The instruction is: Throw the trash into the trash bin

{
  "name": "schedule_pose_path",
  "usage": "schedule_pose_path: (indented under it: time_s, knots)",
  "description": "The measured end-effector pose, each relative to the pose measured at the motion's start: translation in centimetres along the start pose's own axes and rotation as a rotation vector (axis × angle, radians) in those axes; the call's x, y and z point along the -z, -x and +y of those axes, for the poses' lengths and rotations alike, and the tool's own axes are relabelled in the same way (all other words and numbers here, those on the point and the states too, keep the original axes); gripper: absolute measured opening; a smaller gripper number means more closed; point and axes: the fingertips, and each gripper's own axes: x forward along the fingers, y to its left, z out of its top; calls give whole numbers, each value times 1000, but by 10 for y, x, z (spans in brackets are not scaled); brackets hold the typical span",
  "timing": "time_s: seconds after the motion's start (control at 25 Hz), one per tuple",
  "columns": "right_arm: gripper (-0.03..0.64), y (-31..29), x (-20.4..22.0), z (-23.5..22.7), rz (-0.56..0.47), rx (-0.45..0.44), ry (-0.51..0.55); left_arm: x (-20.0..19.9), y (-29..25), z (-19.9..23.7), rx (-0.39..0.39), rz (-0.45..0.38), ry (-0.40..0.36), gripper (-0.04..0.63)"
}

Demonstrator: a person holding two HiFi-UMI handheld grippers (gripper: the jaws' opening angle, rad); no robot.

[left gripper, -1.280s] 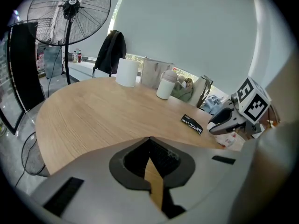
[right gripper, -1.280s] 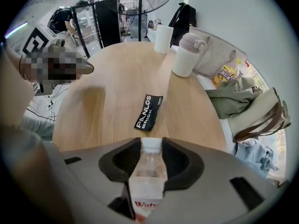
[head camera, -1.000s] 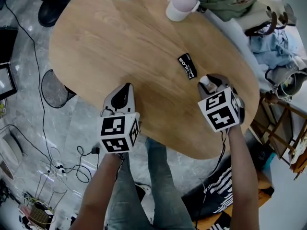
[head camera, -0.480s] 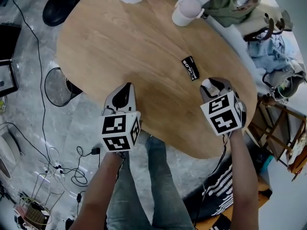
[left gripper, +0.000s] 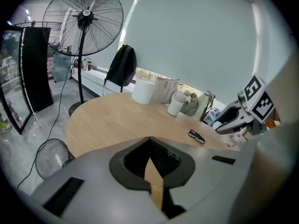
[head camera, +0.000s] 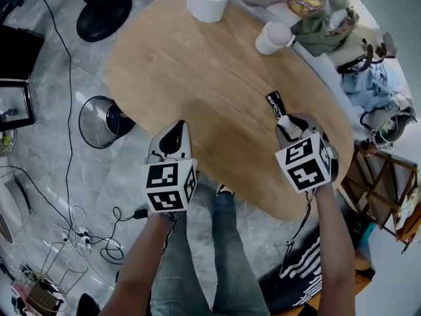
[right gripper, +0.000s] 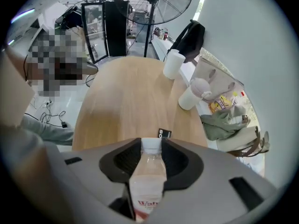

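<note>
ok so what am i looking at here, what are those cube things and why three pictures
A person holds a hand-held grasping tool in each hand; the marker cubes are part of them. One picture looks down from a head camera; the other two look along each tool. The left tool is shut and empty. The right tool grips a small clear bottle with a white cap. On the wooden table are a black packet, a pale cup and a white roll. A wire bin stands on the floor beside it.

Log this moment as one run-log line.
right gripper: holding bottle | left gripper: shut, empty | trash bin: on floor beside table
</note>
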Motion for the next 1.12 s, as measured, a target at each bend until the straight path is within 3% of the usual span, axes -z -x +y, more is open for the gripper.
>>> schedule_pose_path:
  time_s: [0.4, 0.8, 1.12]
  knots:
    - [140, 16, -100, 65, -62, -24, 164, 5, 65, 88, -113, -42, 82, 9]
    - [140, 10, -210, 146, -129, -87, 346, 14, 139, 202, -291, -117, 209, 9]
    - [140, -1, -303, 239, -196, -154, 513, 33, 202, 295, -444, -177, 321, 9]
